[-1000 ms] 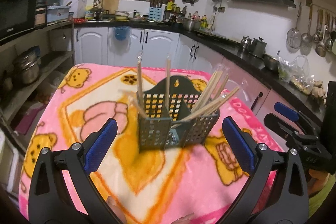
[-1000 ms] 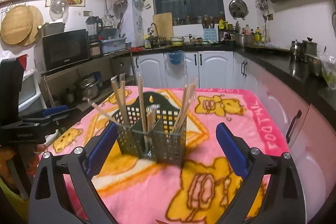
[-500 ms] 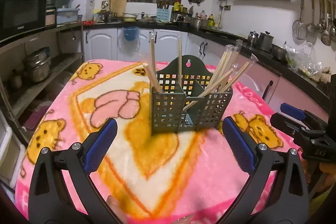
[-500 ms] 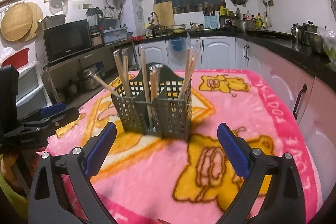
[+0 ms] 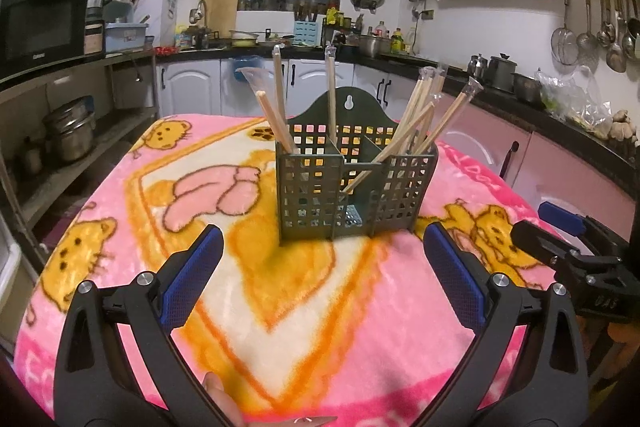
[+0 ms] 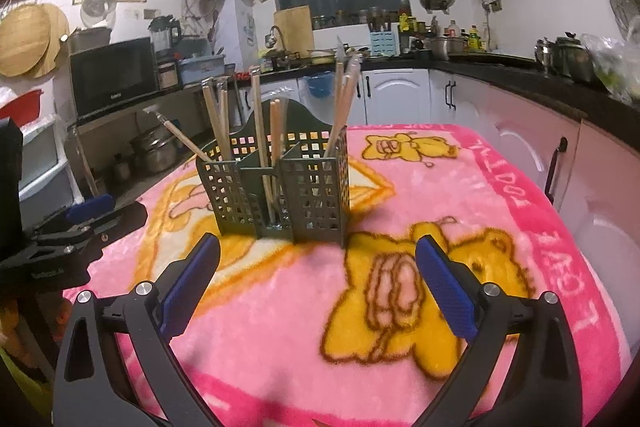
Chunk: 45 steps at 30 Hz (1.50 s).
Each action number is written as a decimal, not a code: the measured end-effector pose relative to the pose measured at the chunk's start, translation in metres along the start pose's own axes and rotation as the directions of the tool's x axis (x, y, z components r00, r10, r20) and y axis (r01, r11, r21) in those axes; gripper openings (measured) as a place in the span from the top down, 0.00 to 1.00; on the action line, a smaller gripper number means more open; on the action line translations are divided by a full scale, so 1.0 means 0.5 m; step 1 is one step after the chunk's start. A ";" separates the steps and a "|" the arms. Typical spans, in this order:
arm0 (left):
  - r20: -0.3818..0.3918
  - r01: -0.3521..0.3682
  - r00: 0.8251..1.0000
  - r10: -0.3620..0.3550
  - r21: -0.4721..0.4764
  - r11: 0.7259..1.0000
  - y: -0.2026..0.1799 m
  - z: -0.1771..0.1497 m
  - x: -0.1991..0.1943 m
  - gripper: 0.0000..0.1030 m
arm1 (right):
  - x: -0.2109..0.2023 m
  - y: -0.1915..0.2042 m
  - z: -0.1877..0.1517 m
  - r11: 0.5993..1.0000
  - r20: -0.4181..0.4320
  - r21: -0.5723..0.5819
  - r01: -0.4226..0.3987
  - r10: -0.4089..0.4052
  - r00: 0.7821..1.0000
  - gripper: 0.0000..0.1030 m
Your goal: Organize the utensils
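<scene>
A dark green perforated plastic utensil caddy [image 5: 352, 187] holding wooden chopsticks [image 5: 420, 123] stood near the middle of the pink bear-print blanket [image 5: 120, 227] covering the table. The left gripper [image 5: 324, 279] and right gripper [image 6: 318, 275] both hovered near its front, jaws spread wide and empty, well clear of it.

Pink bear blanket [image 5: 120, 211], microwave [image 6: 114, 75] behind.

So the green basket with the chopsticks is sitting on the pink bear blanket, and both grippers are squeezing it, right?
Not quite. The green basket with the chopsticks does sit on the pink bear blanket, but both grippers, left and right, are open and apart from it, as each wrist view shows.
</scene>
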<state>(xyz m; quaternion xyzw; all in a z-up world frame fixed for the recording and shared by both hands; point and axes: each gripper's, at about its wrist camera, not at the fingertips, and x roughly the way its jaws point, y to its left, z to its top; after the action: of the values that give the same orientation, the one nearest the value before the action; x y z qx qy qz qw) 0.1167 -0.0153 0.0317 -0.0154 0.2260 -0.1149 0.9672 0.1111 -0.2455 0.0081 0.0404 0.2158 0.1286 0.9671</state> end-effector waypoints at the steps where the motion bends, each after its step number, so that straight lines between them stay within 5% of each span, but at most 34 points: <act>1: 0.002 -0.002 1.000 0.002 0.000 1.000 -0.001 -0.002 0.001 0.10 | -0.003 0.000 -0.002 1.000 0.011 0.002 0.004 -0.004 1.000 0.07; 18: 0.074 -0.006 0.997 0.010 -0.050 0.999 0.000 -0.052 -0.020 0.10 | -0.060 0.027 -0.053 0.992 0.166 -0.051 0.115 -0.105 0.981 0.06; 45: 0.072 -0.012 0.997 0.015 -0.036 0.999 -0.003 -0.068 -0.023 0.10 | -0.058 0.030 -0.069 0.991 0.162 -0.047 0.129 -0.120 0.980 0.06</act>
<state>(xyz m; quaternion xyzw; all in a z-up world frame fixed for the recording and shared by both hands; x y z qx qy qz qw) 0.0916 -0.0133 0.0062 -0.0354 0.1929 -0.1037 0.9751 0.0678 -0.2380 -0.0094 0.0090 0.1366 0.0705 0.9881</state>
